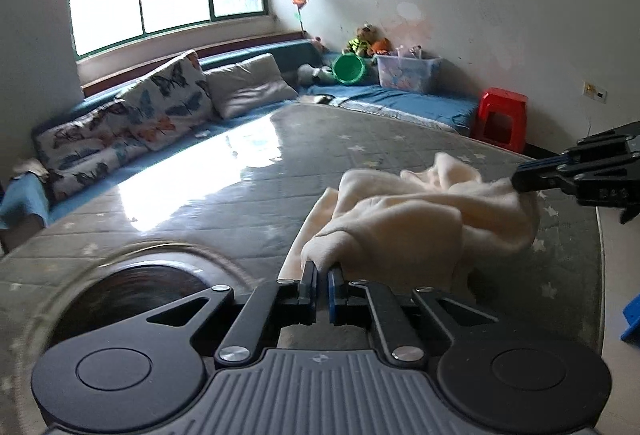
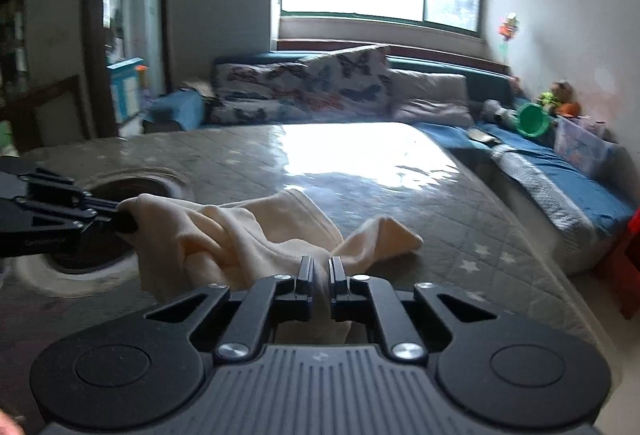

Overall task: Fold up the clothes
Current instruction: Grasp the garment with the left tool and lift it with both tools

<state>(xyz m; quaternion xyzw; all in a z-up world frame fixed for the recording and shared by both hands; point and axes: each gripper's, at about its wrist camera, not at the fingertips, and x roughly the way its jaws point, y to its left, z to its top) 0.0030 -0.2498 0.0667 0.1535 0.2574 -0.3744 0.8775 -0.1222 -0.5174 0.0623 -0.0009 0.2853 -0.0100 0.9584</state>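
Note:
A cream garment [image 1: 416,219] hangs crumpled between my two grippers above the grey star-patterned mattress [image 1: 248,187]. My left gripper [image 1: 322,271] is shut on one edge of the garment. My right gripper [image 1: 520,182] comes in from the right and is shut on the other end. In the right wrist view the garment [image 2: 248,231] sags in folds, one loose end [image 2: 384,235] trailing toward the mattress [image 2: 400,171]. My right gripper [image 2: 322,267] pinches cloth between its fingers, and my left gripper [image 2: 124,221] grips the far end at left.
A round dark opening [image 2: 100,231] lies in the mattress at left. Butterfly-print pillows [image 1: 132,123] and a grey pillow [image 1: 248,83] line the far side. A green bucket [image 1: 349,69], clear box [image 1: 406,73], toys and a red stool [image 1: 502,117] stand along the right wall.

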